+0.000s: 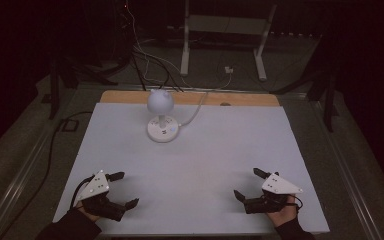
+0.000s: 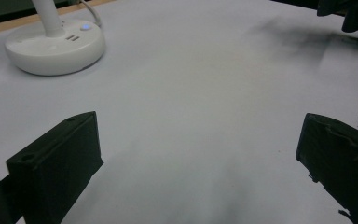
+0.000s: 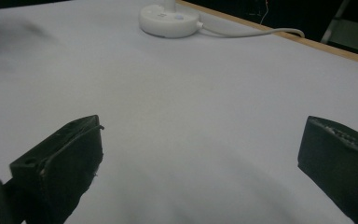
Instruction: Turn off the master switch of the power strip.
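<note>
A small white desk lamp (image 1: 160,101) with a round head stands on a round white base (image 1: 163,129) at the back middle of the white table top (image 1: 195,165). Its base (image 2: 56,44) has a lit blue button and shows at the upper left of the left gripper view; the base (image 3: 169,18) also sits at the top of the right gripper view. My left gripper (image 1: 123,189) rests at the front left, jaws wide apart and holding nothing. My right gripper (image 1: 249,184) rests at the front right, also open with nothing between its jaws.
The lamp's white cable (image 1: 196,112) runs off the back edge of the table; the cable (image 3: 247,32) trails right from the base. A wooden strip (image 1: 240,99) edges the table's back. Cables and a white frame (image 1: 223,25) lie on the dark floor beyond.
</note>
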